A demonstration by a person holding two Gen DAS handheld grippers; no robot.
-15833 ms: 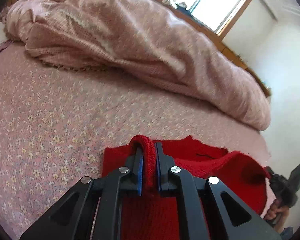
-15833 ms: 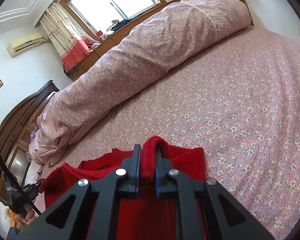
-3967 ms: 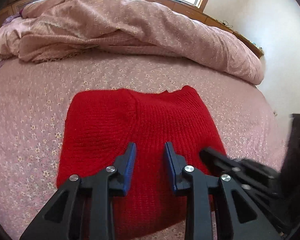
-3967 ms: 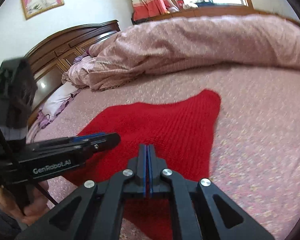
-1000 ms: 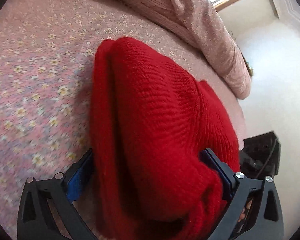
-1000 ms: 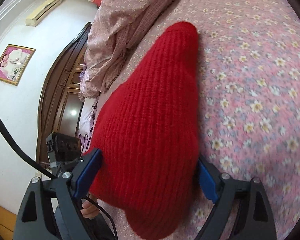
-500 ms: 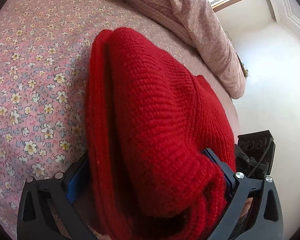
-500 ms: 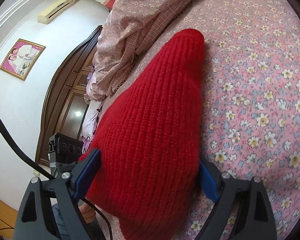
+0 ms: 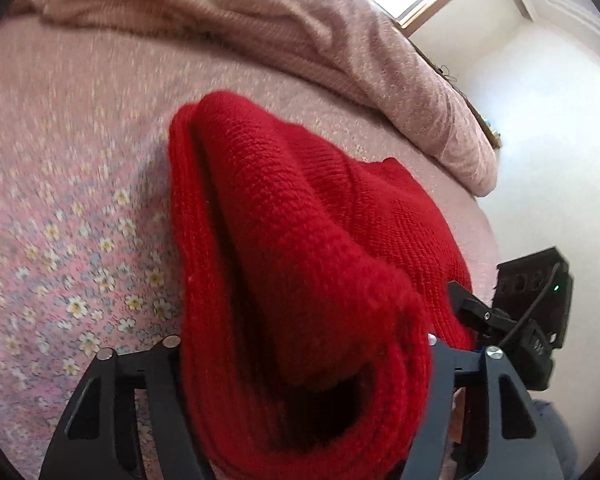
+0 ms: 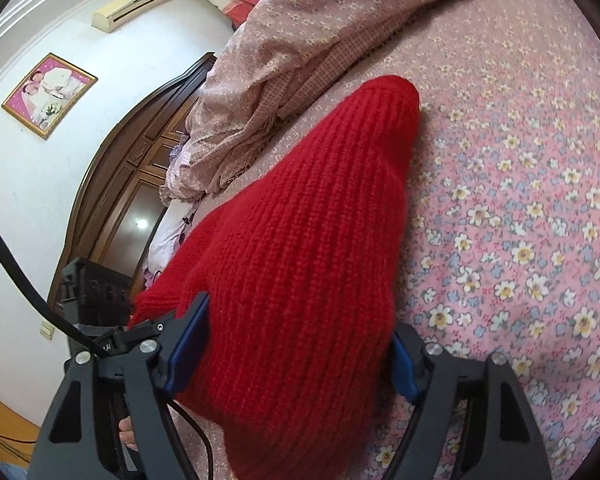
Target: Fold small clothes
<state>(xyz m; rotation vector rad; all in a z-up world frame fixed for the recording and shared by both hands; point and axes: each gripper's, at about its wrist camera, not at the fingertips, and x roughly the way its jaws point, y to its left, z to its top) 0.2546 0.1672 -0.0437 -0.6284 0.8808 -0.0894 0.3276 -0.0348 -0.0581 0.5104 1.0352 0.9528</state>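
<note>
A folded red knit garment (image 9: 292, 208) lies bunched on the flowered bedsheet (image 9: 60, 220). My left gripper (image 9: 300, 352) straddles its near end. The jaws are closing, and both fingers press into the thick roll, which bulges over them and hides the pads. In the right wrist view the same red garment (image 10: 320, 208) sits between the blue pads (image 10: 188, 344) of my right gripper (image 10: 296, 356). Those jaws are closing too, and the pads touch the knit on both sides. Each view shows the other gripper's black body beside the garment.
A rumpled pink duvet (image 9: 300, 32) is heaped along the far side of the bed. A dark wooden headboard (image 10: 140, 160) and a white wall with a framed picture (image 10: 48, 94) stand on the left. The bed's edge (image 9: 480, 208) drops off at the right.
Both pairs of jaws have narrowed onto the red bundle, the left far more. The left view has lifted and drawn back, so more duvet and window show. The bundle looks squeezed taller.
</note>
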